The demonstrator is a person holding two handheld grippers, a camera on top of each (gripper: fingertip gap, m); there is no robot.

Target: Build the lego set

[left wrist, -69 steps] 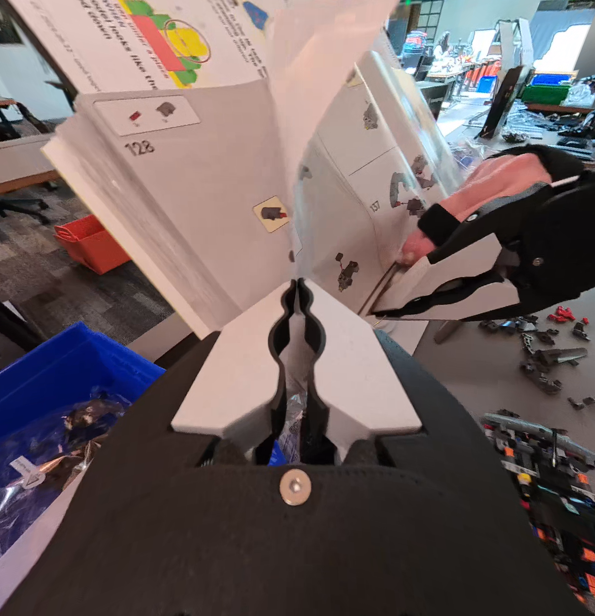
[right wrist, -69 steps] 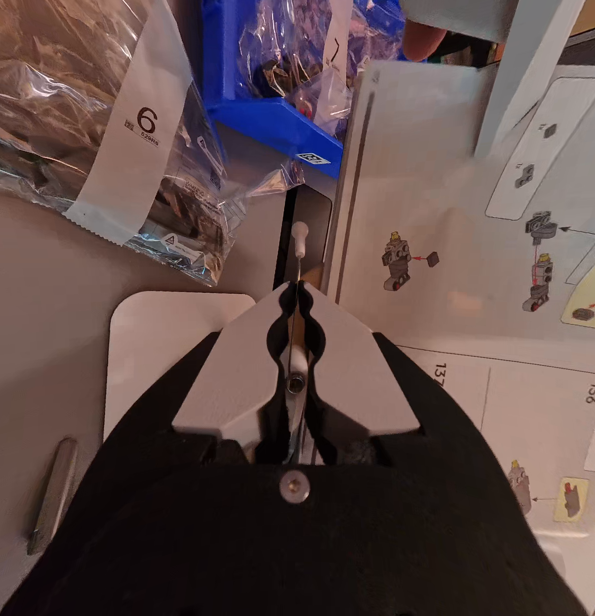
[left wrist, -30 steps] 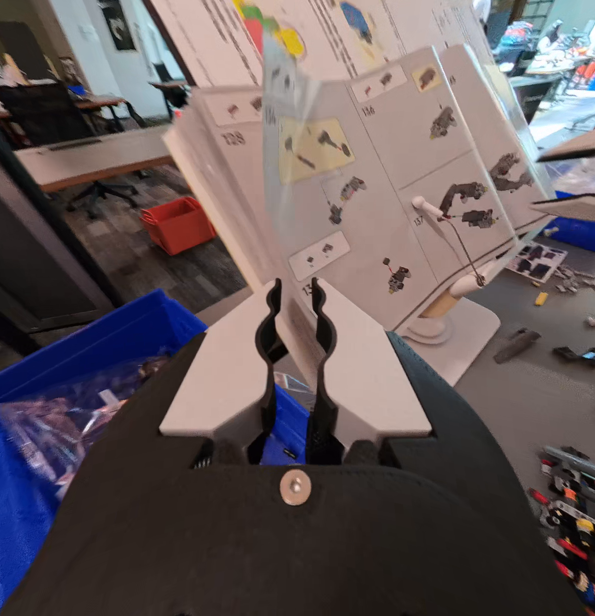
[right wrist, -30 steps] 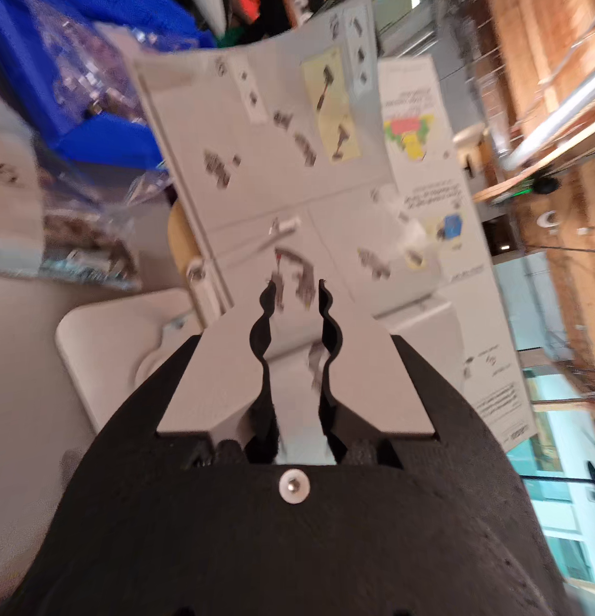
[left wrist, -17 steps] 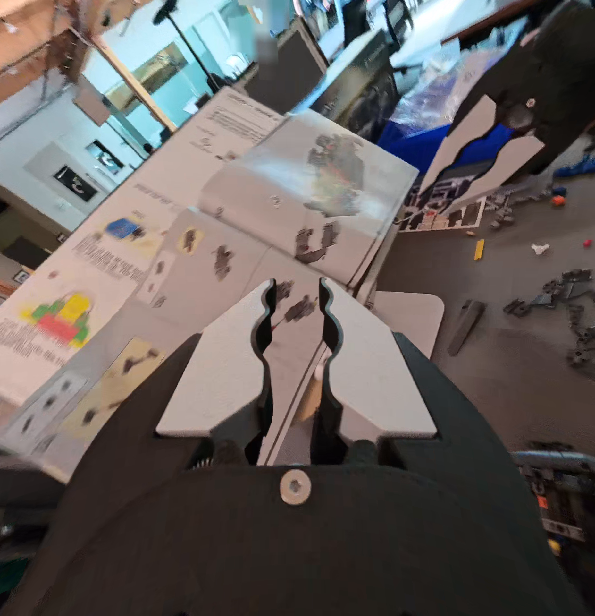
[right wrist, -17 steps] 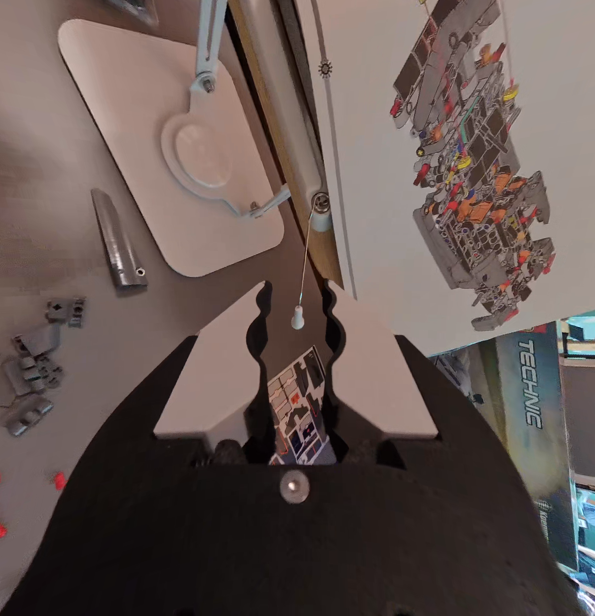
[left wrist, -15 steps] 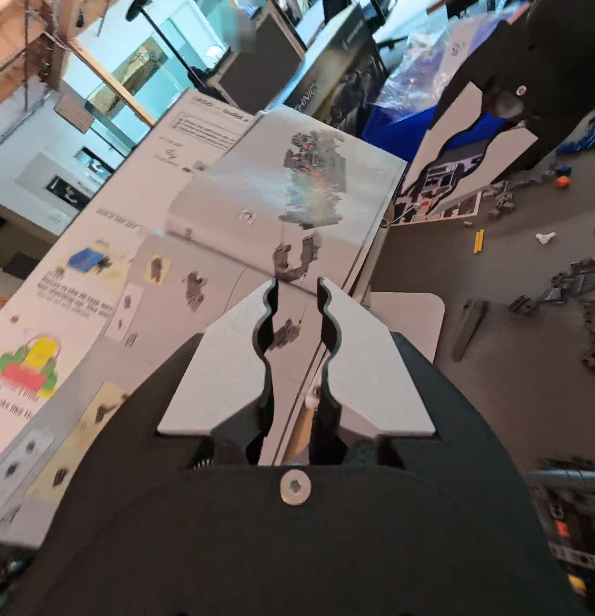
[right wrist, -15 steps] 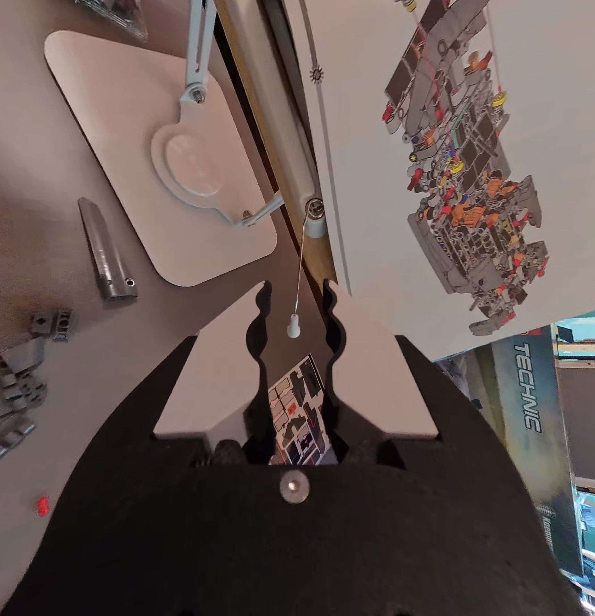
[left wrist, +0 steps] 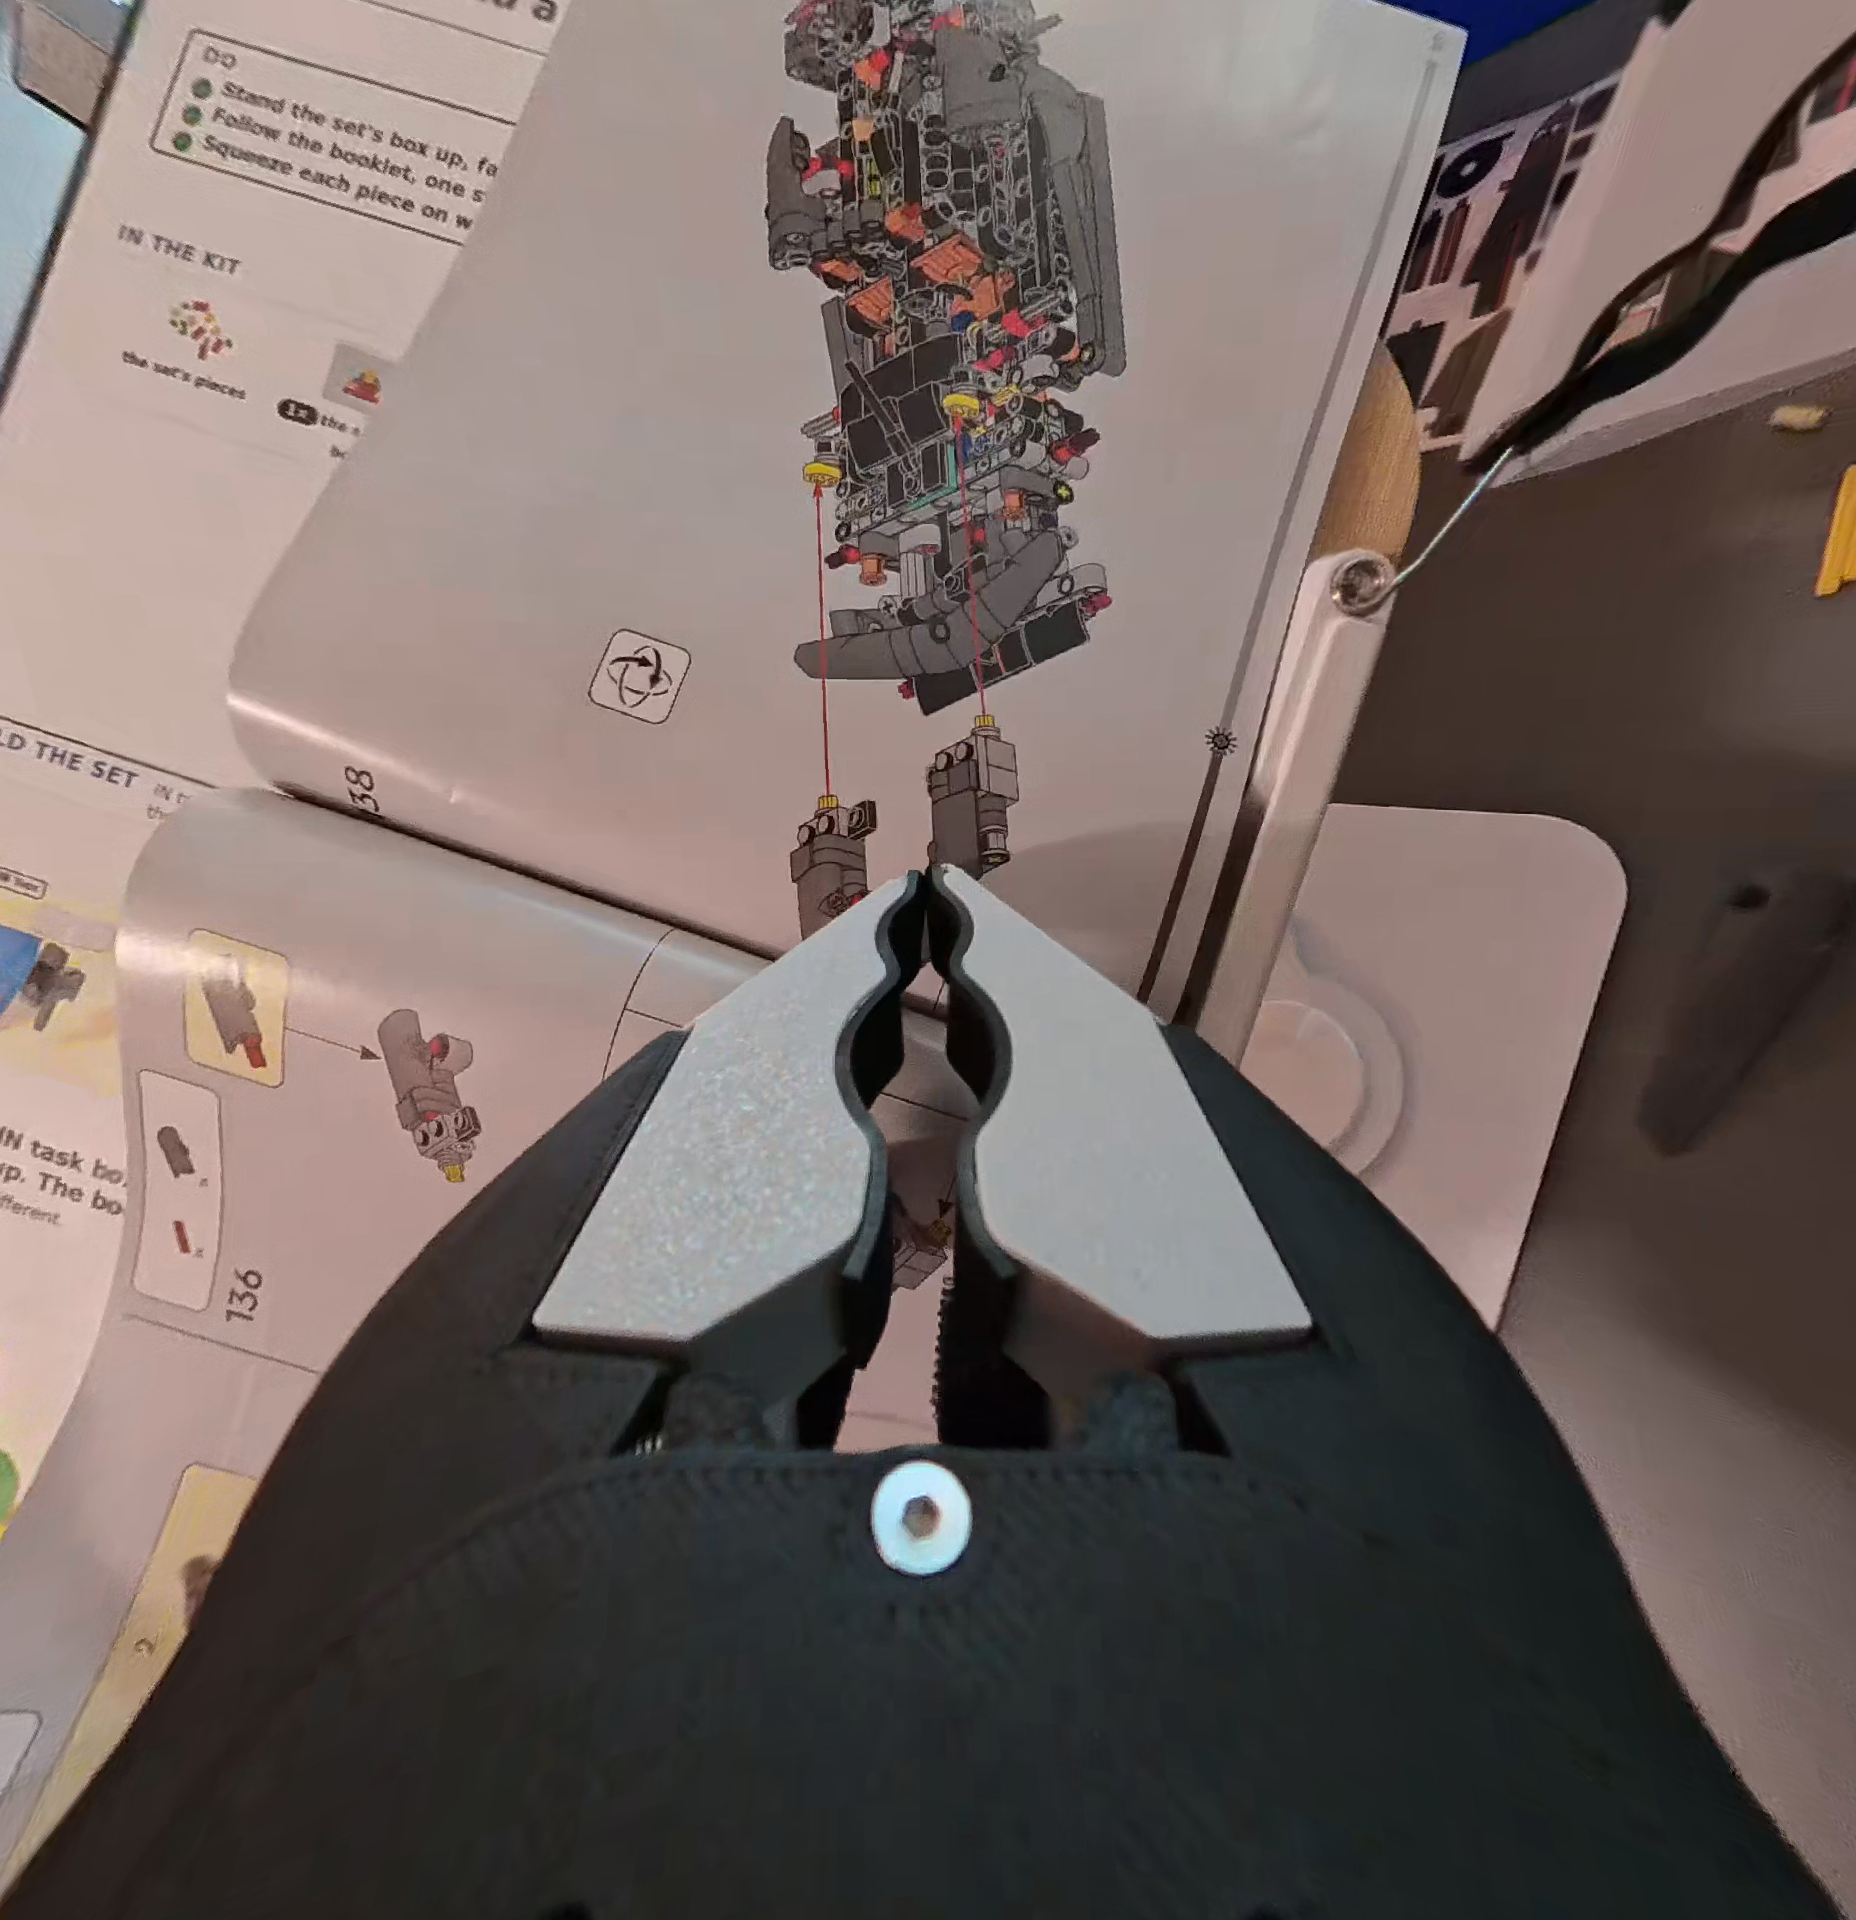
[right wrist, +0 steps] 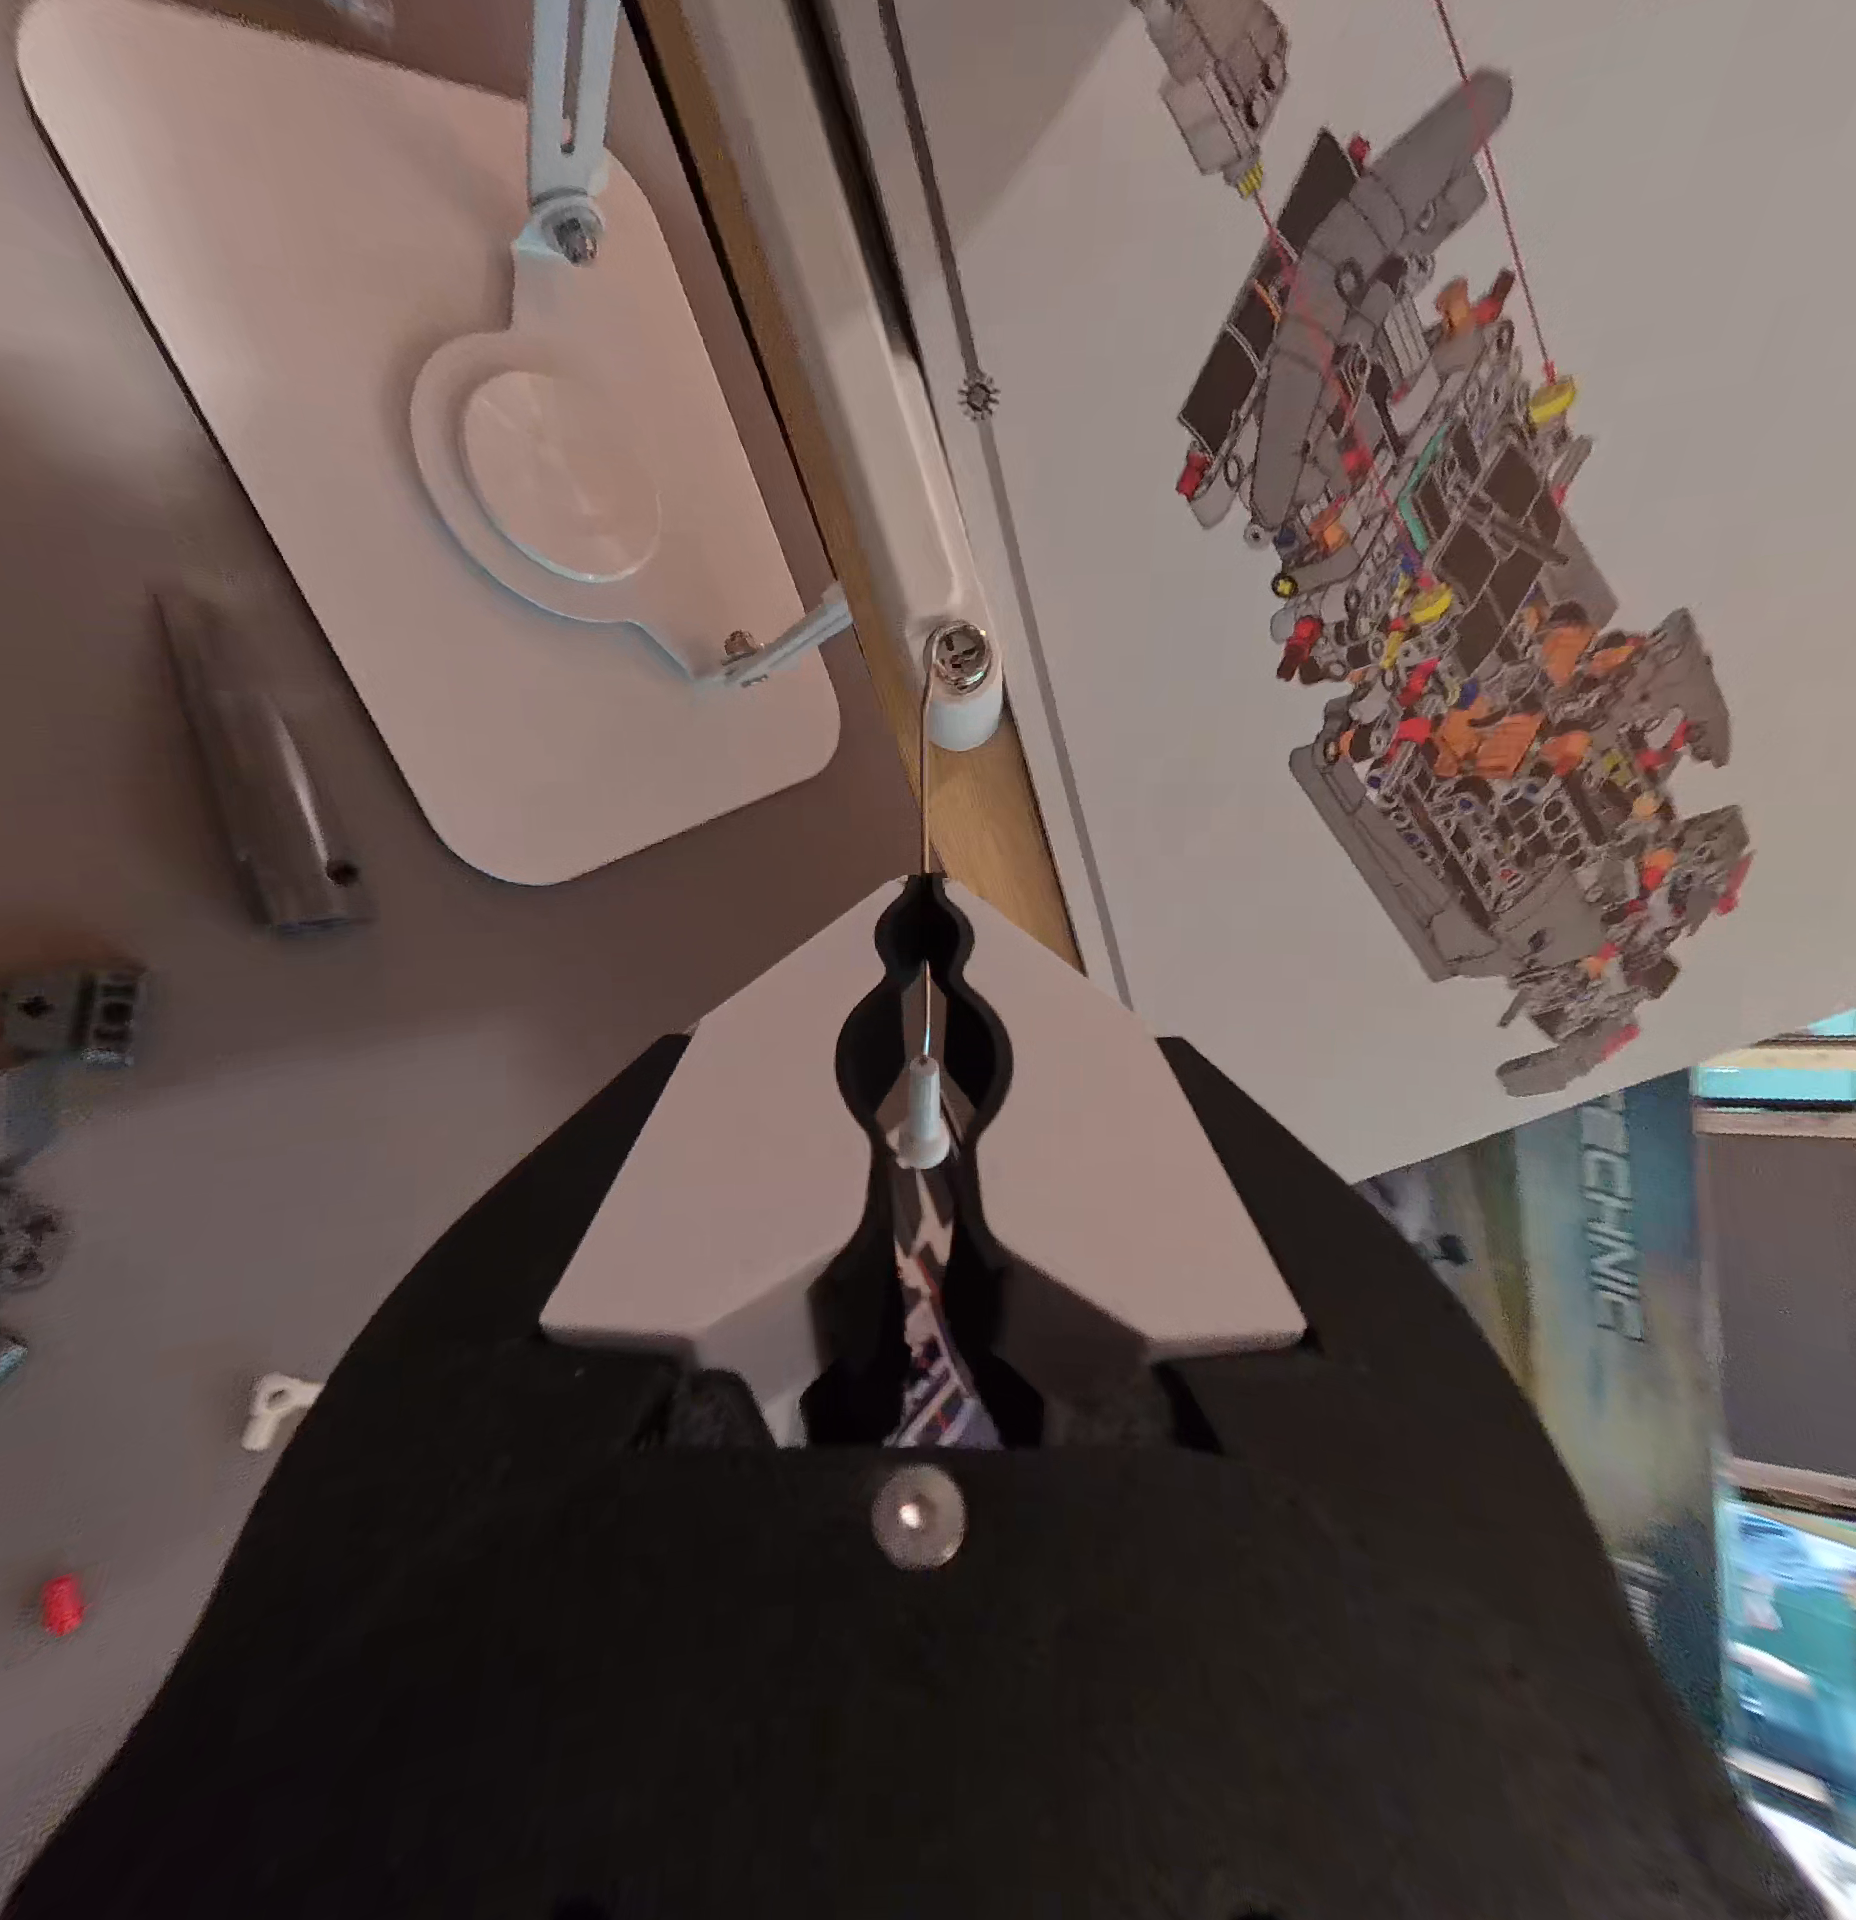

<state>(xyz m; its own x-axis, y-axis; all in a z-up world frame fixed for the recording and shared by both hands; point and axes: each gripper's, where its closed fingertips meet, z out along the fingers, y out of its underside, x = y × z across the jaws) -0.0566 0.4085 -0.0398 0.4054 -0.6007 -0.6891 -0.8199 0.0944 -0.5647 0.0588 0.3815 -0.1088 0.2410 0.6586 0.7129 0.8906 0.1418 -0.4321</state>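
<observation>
The right wrist view shows the right gripper (right wrist: 925,883) with its fingertips closed on a thin wire page-holder arm (right wrist: 924,790); the wire runs from a screw pivot (right wrist: 960,660) at the corner of the book stand down between the pads, and its white capped tip (right wrist: 921,1117) lies in the hollow behind the closed tips. Just beside the wire is the open instruction booklet (right wrist: 1319,260), propped on the stand, whose white base plate (right wrist: 280,260) rests on the grey table (right wrist: 124,1143). A dark grey beam piece (right wrist: 259,779) and small grey parts (right wrist: 62,1013) lie near the base, and a red pin (right wrist: 59,1603) lies apart from them. In the left wrist view, the left gripper (left wrist: 926,878) has its tips pressed together with nothing visible between them, hovering right in front of the booklet's lower page, close to the drawn sub-assemblies. The right gripper appears at the upper right, pinching the same wire.
</observation>
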